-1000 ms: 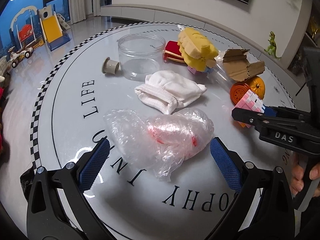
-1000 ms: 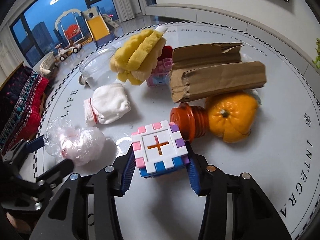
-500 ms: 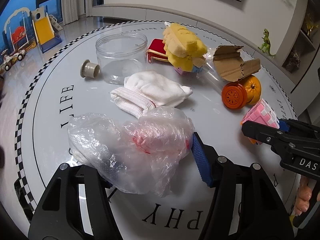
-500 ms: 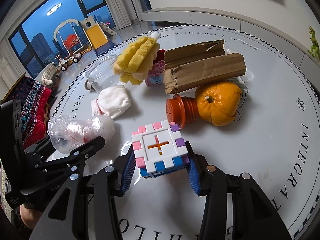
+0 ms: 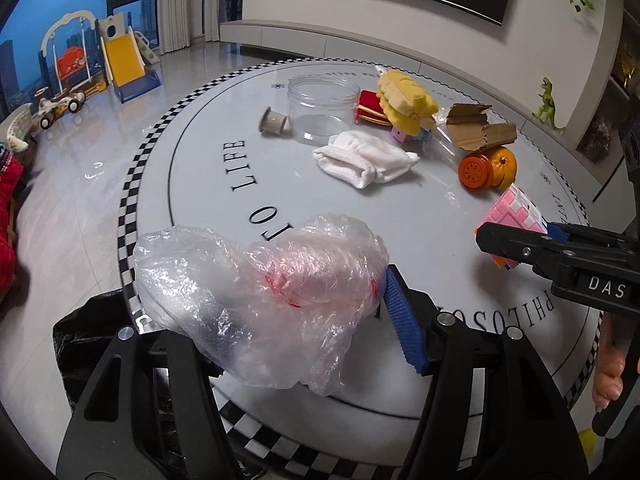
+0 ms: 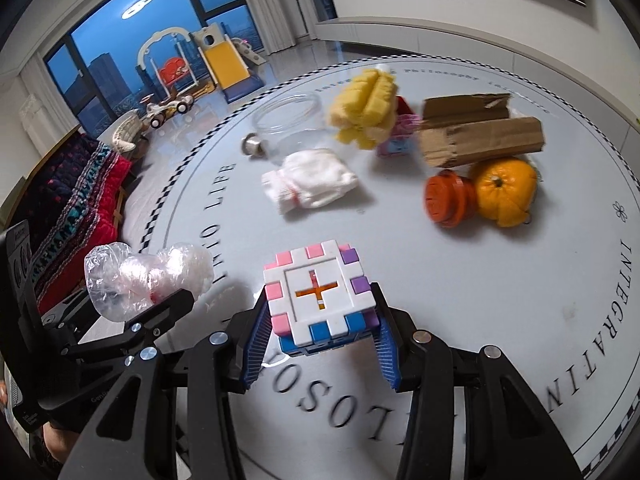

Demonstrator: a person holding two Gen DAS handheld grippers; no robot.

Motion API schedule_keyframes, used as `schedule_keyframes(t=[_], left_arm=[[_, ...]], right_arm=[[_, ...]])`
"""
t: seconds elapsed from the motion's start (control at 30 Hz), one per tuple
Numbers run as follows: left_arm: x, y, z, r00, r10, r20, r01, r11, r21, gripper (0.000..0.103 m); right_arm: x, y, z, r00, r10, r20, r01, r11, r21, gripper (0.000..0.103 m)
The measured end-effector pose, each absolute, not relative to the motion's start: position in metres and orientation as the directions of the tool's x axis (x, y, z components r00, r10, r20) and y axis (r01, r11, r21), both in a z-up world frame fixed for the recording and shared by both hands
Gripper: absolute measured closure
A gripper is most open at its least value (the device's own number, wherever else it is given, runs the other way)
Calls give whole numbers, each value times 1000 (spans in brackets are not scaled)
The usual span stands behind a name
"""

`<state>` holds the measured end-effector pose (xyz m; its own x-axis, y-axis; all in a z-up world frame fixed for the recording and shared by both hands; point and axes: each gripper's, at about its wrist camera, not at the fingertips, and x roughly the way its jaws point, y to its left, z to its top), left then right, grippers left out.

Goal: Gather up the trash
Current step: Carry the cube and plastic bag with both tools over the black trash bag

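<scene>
Moved: your left gripper [image 5: 296,320] has closed onto the plastic bag [image 5: 260,304] and lifted it toward the bench [image 5: 280,184] edge, above a black bin bag [image 5: 76,344].
Right: fingers clamped on the block cube [image 6: 320,292].
Risk: slick, crinkled film can slip out.
Shapes: cube rigid, knobbly.

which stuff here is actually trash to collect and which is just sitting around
Likely trash:
- crumpled plastic bag, held in left gripper
- torn cardboard
- black bin bag by table edge

Likely just lying about:
- puzzle cube, in right gripper
- orange
- white cloth
- clear jar
- yellow sponge
</scene>
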<state>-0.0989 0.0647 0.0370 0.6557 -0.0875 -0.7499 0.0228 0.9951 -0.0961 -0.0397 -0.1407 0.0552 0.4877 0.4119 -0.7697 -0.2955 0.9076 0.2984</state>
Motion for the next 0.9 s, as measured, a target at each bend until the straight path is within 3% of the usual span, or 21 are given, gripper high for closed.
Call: schedule_keyframes(t=[0.3,0.8,0.87,0.9], left_arm=[[-153,107,37,673,-16,-739,-66,994,-81,40],[-212,211,5,592,165,-789,-361,929,-77,40],[-215,222,-3,564,182,-805,-393,917,-69,37],[-217,227,-6,549,191,-814,-406,912,-59,28]], right_arm=[[-64,-75,64,450,468,-761,-412,864,289,55],[-110,70,66,299,571,-765,-679,690,250,55],[-116,88,66,278,584,-763,-708,662,248,55],[-118,99,67,263,590,-763,-724,644,247,52]])
